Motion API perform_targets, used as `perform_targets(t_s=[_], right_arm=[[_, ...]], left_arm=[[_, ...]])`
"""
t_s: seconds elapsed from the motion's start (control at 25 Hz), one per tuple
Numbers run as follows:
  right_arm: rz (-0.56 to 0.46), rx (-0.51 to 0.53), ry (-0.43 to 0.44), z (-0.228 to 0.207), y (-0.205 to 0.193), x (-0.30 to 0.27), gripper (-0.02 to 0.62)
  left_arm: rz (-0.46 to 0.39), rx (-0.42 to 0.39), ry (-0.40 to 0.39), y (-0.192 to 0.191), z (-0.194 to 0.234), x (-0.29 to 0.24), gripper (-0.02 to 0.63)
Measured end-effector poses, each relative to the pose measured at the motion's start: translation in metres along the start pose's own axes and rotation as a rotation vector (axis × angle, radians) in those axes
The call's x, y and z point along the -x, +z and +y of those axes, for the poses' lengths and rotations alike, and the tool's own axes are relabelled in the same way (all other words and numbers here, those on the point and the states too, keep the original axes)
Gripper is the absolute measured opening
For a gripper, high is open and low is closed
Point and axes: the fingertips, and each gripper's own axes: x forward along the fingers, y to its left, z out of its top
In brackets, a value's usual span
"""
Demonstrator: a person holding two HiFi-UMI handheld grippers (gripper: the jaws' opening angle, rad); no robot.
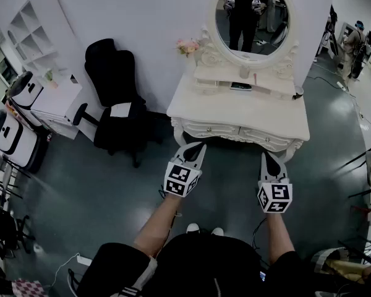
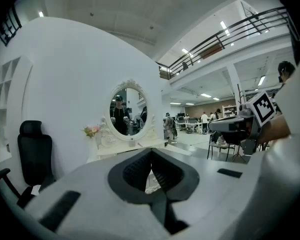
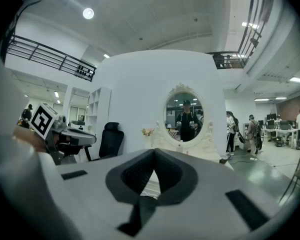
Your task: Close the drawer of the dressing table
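Drawer (image 1: 210,129) looks about flush | step: approach or final push, unclear | left gripper (image 1: 200,146), right gripper (image 1: 266,157) clenched, empty | next: press front squarely

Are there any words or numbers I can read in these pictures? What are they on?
No words or numbers can be read.
Left cube and right cube: black-and-white square patterns only, no letters.
Dressing table: no print shows.
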Motion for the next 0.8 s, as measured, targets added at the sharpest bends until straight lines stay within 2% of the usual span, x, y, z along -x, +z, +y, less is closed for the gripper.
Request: perform_targets(t_s=[0.12,0.48,0.8], right_arm=[[-0.002,-0.023,0.03,0.001,-0.002,-0.004,0.002],[0.015,-0.007,0.005,-0.017,-0.011,-0.009,0.002],[0.033,-0.016,0.039,-0.028,-0.023,-0.019,0.002]], left_arm=[[-0.005,0.003,0.004,0.001,0.002,-0.004,0.008],[0.006,0.01,0.011,-0.002,-0.005,-0.018,0.008],[0.005,0.021,0.045,-0.006,-0.011,-0.028,0.008]])
